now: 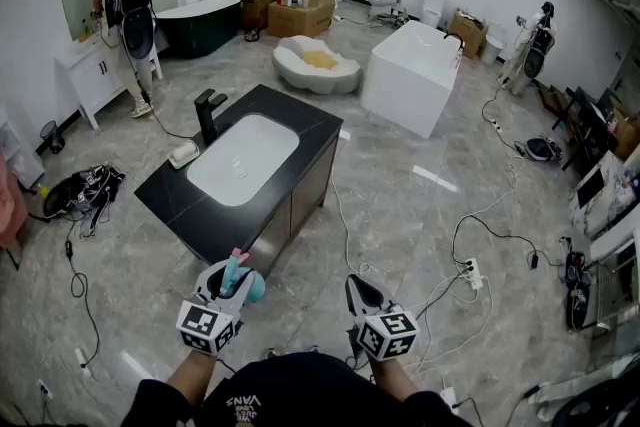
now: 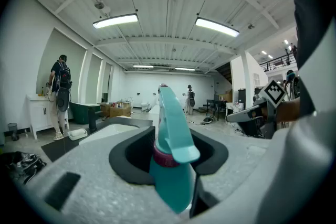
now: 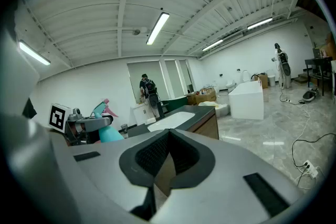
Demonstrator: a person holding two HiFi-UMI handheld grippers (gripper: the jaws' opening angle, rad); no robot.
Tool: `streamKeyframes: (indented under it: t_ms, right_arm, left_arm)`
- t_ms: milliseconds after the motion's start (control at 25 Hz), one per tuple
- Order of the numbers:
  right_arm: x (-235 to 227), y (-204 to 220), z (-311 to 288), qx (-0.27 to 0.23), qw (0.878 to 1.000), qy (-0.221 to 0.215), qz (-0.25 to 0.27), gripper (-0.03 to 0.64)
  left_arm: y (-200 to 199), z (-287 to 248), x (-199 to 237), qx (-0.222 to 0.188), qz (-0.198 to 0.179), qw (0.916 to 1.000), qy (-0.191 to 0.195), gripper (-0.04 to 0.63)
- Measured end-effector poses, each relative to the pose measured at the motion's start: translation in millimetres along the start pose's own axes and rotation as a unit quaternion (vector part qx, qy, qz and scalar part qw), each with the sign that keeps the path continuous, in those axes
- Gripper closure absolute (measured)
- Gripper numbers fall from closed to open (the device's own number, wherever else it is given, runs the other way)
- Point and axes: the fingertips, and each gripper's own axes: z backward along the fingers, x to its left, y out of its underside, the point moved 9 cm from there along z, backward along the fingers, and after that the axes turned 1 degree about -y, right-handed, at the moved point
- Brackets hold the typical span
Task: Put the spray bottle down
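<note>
A teal spray bottle [image 1: 243, 281] with a pink collar and pink nozzle tip stands upright between the jaws of my left gripper [image 1: 228, 287], which is shut on its body. In the left gripper view the spray bottle [image 2: 170, 162] fills the middle, its trigger head pointing up and away. My right gripper [image 1: 362, 295] is level with the left one, shut, with nothing in it. From the right gripper view the spray bottle [image 3: 107, 131] shows at the left, held in the left gripper [image 3: 86, 123]. Both grippers hang in the air just short of a black sink counter [image 1: 175, 200].
The counter holds a white basin [image 1: 243, 160], a black faucet [image 1: 208, 115] and a soap dish [image 1: 184, 153]. A white bathtub [image 1: 412, 75] stands behind it. Cables and a power strip [image 1: 472, 273] lie on the floor at the right. A person [image 1: 125, 5] stands far left.
</note>
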Motion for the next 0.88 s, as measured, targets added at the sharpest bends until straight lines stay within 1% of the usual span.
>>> streamKeyframes:
  t_ms: [160, 400, 640, 880]
  right_arm:
    - [-7, -2, -4, -0.003, 1.0, -0.004, -0.001, 0.614]
    - [-20, -1, -8, -0.009, 0.999, -0.032, -0.023, 0.614]
    - [-43, 2, -5, 0.001, 0.999, -0.039, -0.025, 0.614]
    - [-70, 14, 2, 0.012, 0.999, -0.036, -0.025, 0.614]
  left_arm:
    - [0, -7, -1, 0.0, -0.001, 1.0, -0.001, 0.432]
    - [4, -18, -8, 0.004, 0.005, 0.9999, -0.009, 0.433]
    - [7, -36, -25, 0.005, 0.006, 0.9999, -0.012, 0.433]
    - [20, -51, -48, 0.012, 0.009, 0.9999, -0.003, 0.433]
